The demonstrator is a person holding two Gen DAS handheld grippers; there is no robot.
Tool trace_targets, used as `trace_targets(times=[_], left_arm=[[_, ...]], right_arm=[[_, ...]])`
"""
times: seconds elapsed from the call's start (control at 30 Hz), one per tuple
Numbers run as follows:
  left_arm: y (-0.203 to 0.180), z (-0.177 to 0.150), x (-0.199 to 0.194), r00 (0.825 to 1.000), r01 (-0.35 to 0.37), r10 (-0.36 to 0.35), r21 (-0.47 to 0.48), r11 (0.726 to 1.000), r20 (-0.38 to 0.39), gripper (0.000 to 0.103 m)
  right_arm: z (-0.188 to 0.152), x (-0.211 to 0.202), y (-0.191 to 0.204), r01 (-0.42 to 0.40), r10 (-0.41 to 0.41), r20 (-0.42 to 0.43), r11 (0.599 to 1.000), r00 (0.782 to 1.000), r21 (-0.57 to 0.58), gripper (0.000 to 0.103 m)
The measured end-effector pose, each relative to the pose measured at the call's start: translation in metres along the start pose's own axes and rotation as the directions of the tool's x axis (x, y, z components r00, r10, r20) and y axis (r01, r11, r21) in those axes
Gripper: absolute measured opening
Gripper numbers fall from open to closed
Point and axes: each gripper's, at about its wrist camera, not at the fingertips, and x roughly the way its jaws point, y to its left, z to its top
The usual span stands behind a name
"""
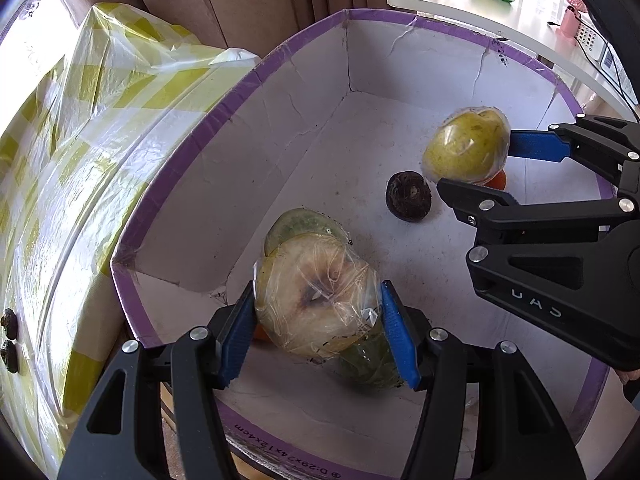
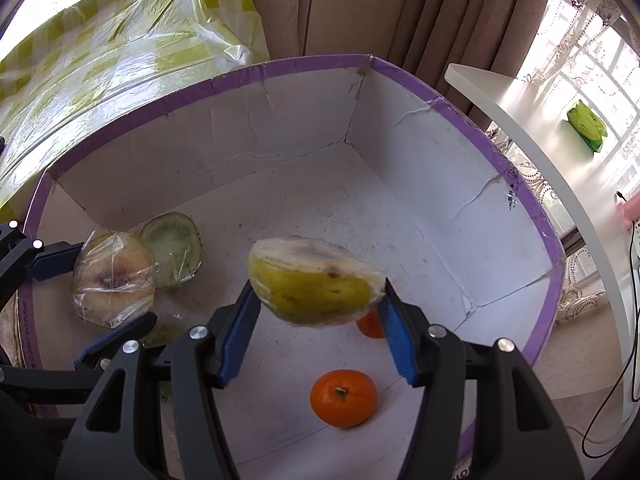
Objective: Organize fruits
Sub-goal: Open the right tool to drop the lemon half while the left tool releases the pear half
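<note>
A white cardboard box with a purple rim (image 1: 256, 76) (image 2: 460, 112) fills both views. My left gripper (image 1: 318, 332) (image 2: 116, 288) is shut on a plastic-wrapped fruit half with a browned cut face (image 1: 316, 300) (image 2: 112, 280), held above the box floor. My right gripper (image 2: 318, 296) (image 1: 476, 164) is shut on a wrapped yellow-green fruit half (image 2: 316, 284) (image 1: 466, 146). On the box floor lie a wrapped green slice (image 1: 304, 224) (image 2: 174, 256), a dark brown round fruit (image 1: 408, 196) and two oranges (image 2: 344, 398) (image 2: 370, 326), the second partly hidden behind my right finger.
A piece of furniture under yellow-checked plastic sheeting (image 1: 80, 160) (image 2: 100, 60) stands left of the box. Brown curtains (image 2: 360, 8) hang behind. A white shelf (image 2: 520, 120) at the right carries a green packet (image 2: 586, 126); cables (image 2: 616, 400) trail down beside it.
</note>
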Motion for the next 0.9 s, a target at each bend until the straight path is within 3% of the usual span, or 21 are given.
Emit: trace_targets(times=[0.57,0.9], left_arm=[[-0.0035,0.0,0.0,1.0,-0.004,0.004,0.004,1.0,-0.002,0.057],[-0.0061,-0.0008,-0.0032,1.0,0.008,-0.008,0.002,1.0,0.012,0.065]], right_arm=[[0.0,-0.0018,0.0001,0.005,-0.005,0.008,1.0,1.0,0.0,0.06],[0.0017,-0.0034,-0.0012,0.002,-0.002,0.014,1.0,1.0,0.008,0.071]])
